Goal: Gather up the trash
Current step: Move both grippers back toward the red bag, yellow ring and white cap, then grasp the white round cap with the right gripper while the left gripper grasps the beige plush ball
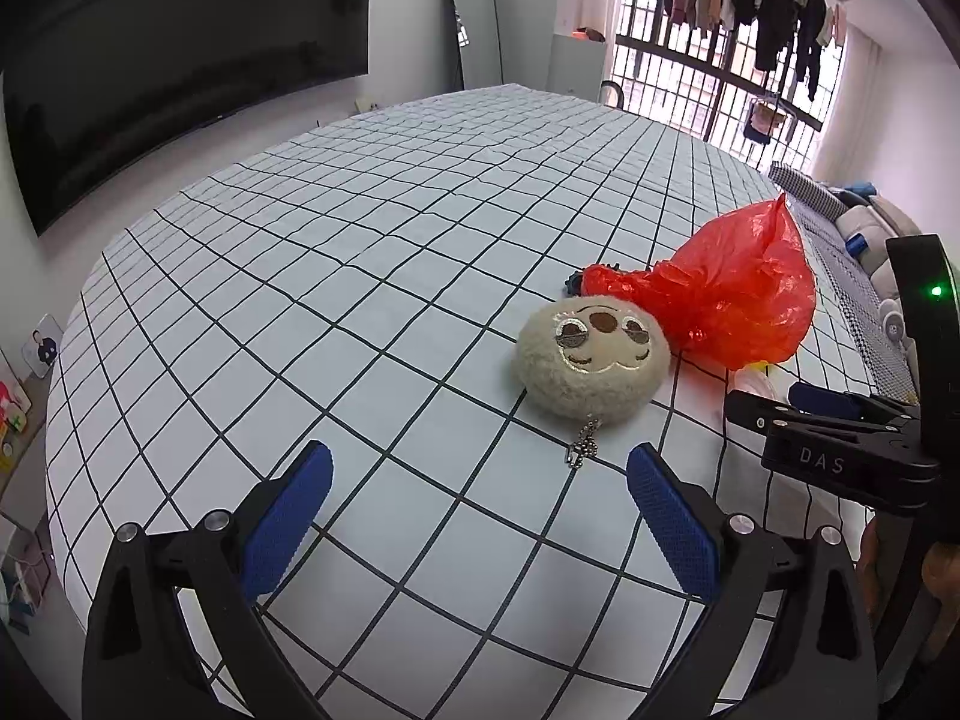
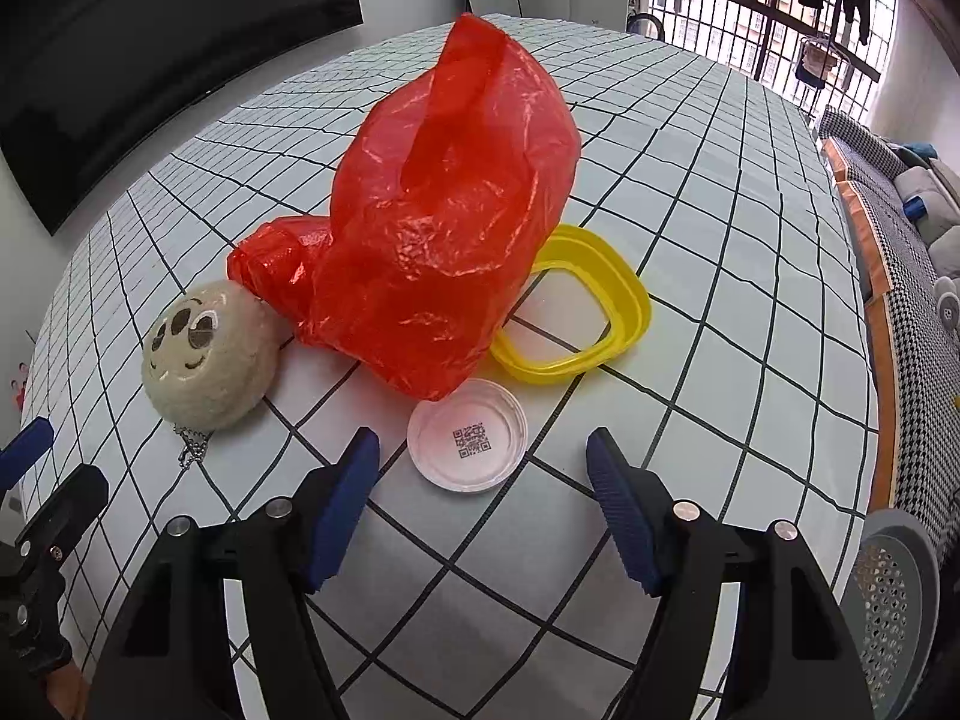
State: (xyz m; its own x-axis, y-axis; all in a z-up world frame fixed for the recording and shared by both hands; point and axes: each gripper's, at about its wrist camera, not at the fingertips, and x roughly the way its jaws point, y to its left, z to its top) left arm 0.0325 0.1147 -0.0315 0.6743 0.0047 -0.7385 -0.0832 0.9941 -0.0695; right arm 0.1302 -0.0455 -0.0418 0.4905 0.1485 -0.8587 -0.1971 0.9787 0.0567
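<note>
A crumpled red plastic bag (image 2: 432, 222) lies on the checked tablecloth (image 2: 750, 240). A white round lid with a QR code (image 2: 468, 443) sits just in front of my open right gripper (image 2: 483, 450). A yellow plastic frame lid (image 2: 624, 294) lies right of the bag, partly under it. A beige plush face keychain (image 2: 207, 354) lies left of the bag. In the left wrist view my left gripper (image 1: 480, 465) is open and empty, just short of the plush (image 1: 591, 357), with the red bag (image 1: 726, 294) behind it. The right gripper (image 1: 780, 414) shows at the right edge.
A grey perforated bin (image 2: 894, 594) stands off the table's right edge. A dark TV (image 1: 180, 60) hangs on the wall to the left. A sofa (image 2: 912, 222) and a barred window with hanging clothes (image 1: 750, 18) lie beyond the table.
</note>
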